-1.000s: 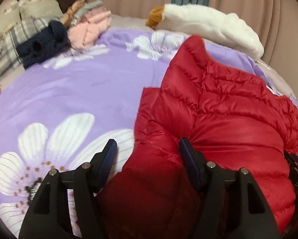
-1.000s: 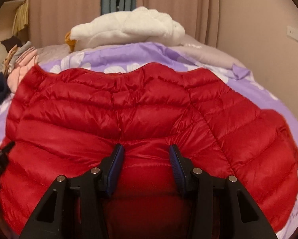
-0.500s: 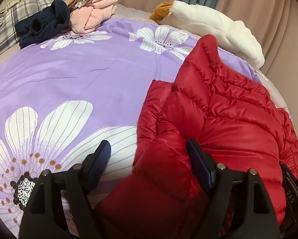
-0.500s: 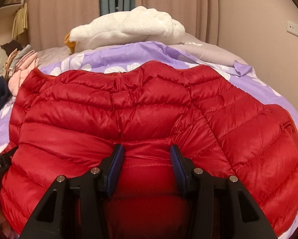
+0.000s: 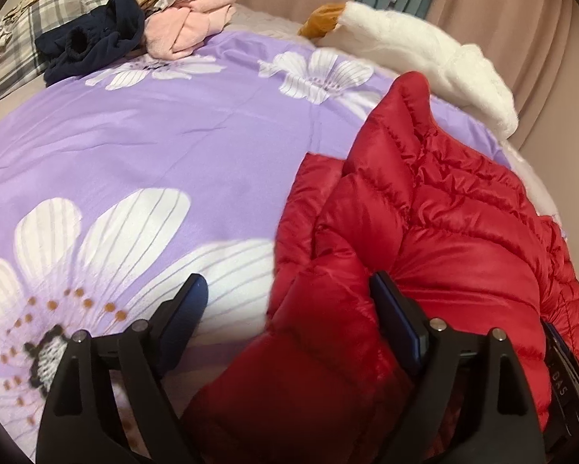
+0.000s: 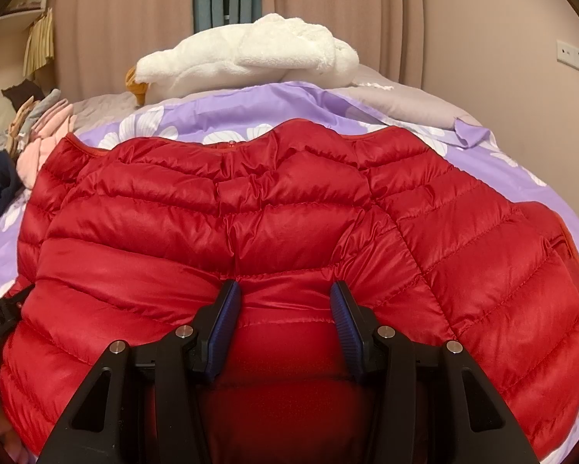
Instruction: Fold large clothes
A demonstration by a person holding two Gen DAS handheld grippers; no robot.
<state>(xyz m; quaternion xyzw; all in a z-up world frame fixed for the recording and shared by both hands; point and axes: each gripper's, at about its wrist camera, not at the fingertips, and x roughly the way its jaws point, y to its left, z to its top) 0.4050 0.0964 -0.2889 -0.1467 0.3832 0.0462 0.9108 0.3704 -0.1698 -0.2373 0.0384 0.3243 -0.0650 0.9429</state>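
Note:
A red quilted puffer jacket (image 6: 289, 212) lies spread on a purple flowered bedspread (image 5: 154, 147). In the left wrist view the jacket (image 5: 444, 232) fills the right half. My left gripper (image 5: 289, 305) is open, its jaws wide apart at the jacket's left edge, with a fold of red fabric between them beside the right finger. My right gripper (image 6: 285, 301) is open over the jacket's near middle, with puffy fabric bulging between the fingers. The right gripper's body shows at the far right of the left wrist view (image 5: 564, 379).
A white plush goose (image 6: 246, 62) lies at the far side of the bed. A pile of pink (image 5: 188, 27) and navy (image 5: 92, 42) clothes and a plaid pillow (image 5: 14, 46) sit at the far left. Curtains (image 6: 328, 11) and a wall stand behind.
The left gripper's jaws have opened wider and the view has tilted down, showing more bedspread. The right gripper has barely moved over the jacket.

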